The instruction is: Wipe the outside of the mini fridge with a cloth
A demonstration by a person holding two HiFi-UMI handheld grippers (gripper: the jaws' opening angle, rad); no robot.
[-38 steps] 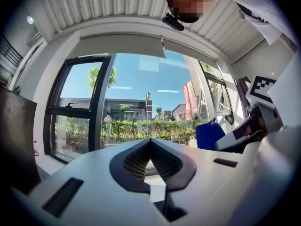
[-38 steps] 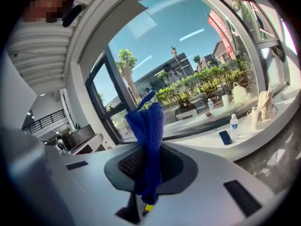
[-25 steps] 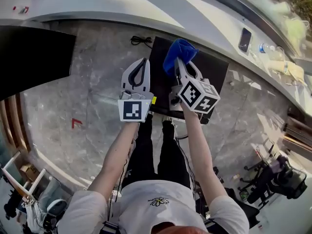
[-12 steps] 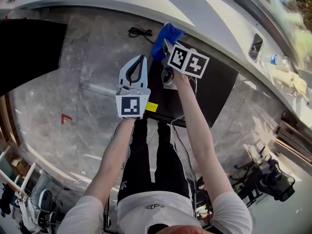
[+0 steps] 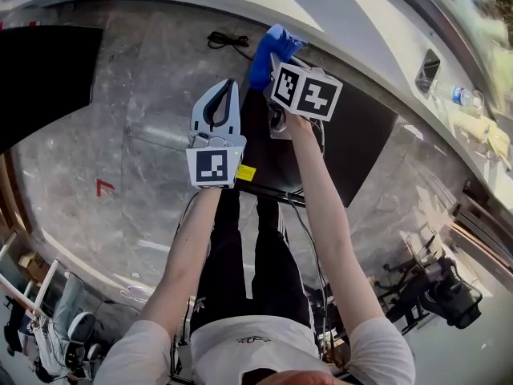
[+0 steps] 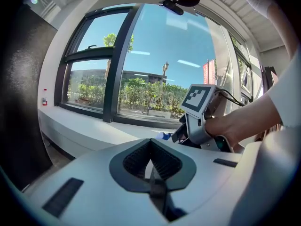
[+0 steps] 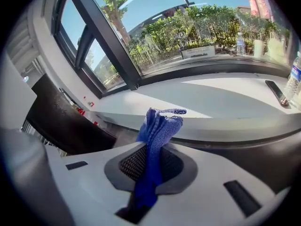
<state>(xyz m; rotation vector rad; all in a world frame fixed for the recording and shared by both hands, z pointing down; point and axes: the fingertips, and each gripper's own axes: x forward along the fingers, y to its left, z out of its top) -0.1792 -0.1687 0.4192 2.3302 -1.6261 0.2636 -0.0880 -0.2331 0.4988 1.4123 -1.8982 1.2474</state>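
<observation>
The black mini fridge [image 5: 353, 147] stands on the floor below me, seen from above in the head view. My right gripper [image 5: 268, 58] is shut on a blue cloth [image 5: 266, 52] at the fridge's far left corner. In the right gripper view the blue cloth [image 7: 155, 145] hangs pinched between the jaws and sticks up past them. My left gripper [image 5: 216, 95] hovers left of the fridge with its jaws closed on nothing. In the left gripper view the jaws meet in front of me and the right gripper's marker cube [image 6: 198, 98] shows beyond them.
A black power cable [image 5: 220, 38] lies on the marble floor behind the fridge. A curved white window sill [image 5: 337, 14] carries a phone [image 5: 427, 72] and water bottles [image 5: 465, 96]. A large black cabinet [image 5: 40, 79] stands at the left. An office chair [image 5: 441, 291] is at the lower right.
My right gripper has carried the blue cloth from the middle of the fridge top out to its far left corner. The left gripper has stayed beside the fridge.
</observation>
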